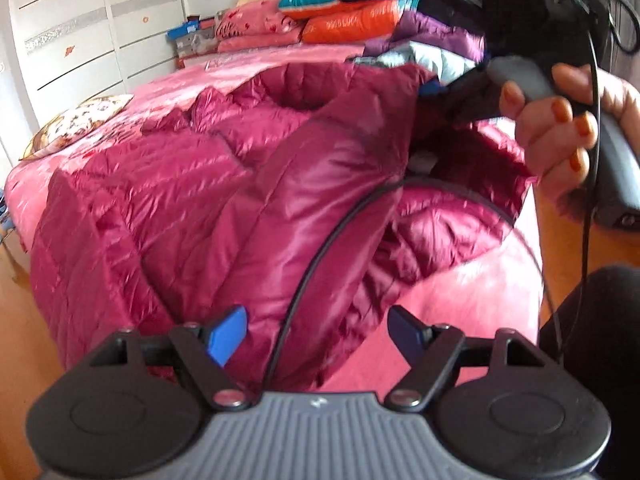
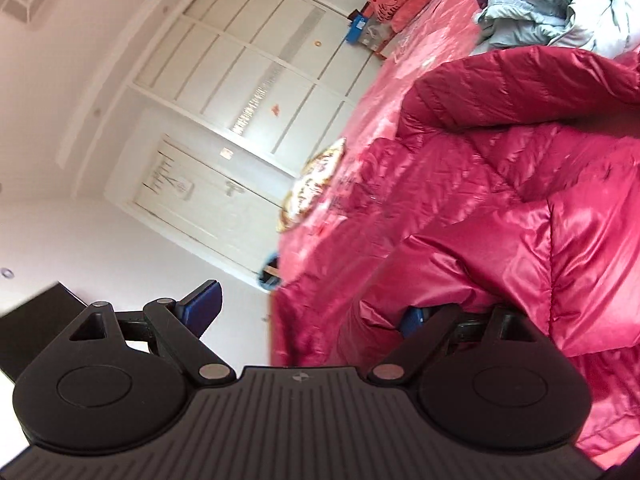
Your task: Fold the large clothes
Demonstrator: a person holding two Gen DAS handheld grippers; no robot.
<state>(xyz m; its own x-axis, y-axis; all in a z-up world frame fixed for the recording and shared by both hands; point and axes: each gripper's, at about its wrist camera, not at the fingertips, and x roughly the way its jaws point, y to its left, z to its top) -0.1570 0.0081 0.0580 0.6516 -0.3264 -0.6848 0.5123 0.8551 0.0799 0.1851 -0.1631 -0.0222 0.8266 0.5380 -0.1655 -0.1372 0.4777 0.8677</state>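
A large magenta down jacket (image 1: 208, 200) lies spread and rumpled on the pink bed (image 1: 460, 300). My left gripper (image 1: 316, 336) hovers over its near edge, jaws open, with nothing between the blue pads (image 1: 226, 336) but a black cable (image 1: 320, 252) that runs across the fabric. In the same view a hand (image 1: 560, 128) holds my right gripper (image 1: 434, 92) at the jacket's raised far-right flap. In the right wrist view the right gripper (image 2: 308, 314) is rolled sideways, jaws wide open; the jacket (image 2: 520, 200) bulges in beside its right pad (image 2: 414, 318), while the left pad (image 2: 200, 308) is bare.
Folded bedding and clothes (image 1: 352, 20) in teal, orange and purple are piled at the bed's far end, with a pale blue jacket (image 2: 560, 4) beside them. A patterned cushion (image 1: 76, 124) lies at the bed's left. White wardrobe doors (image 1: 80, 28) stand behind, and wooden floor (image 1: 20, 340) borders the bed.
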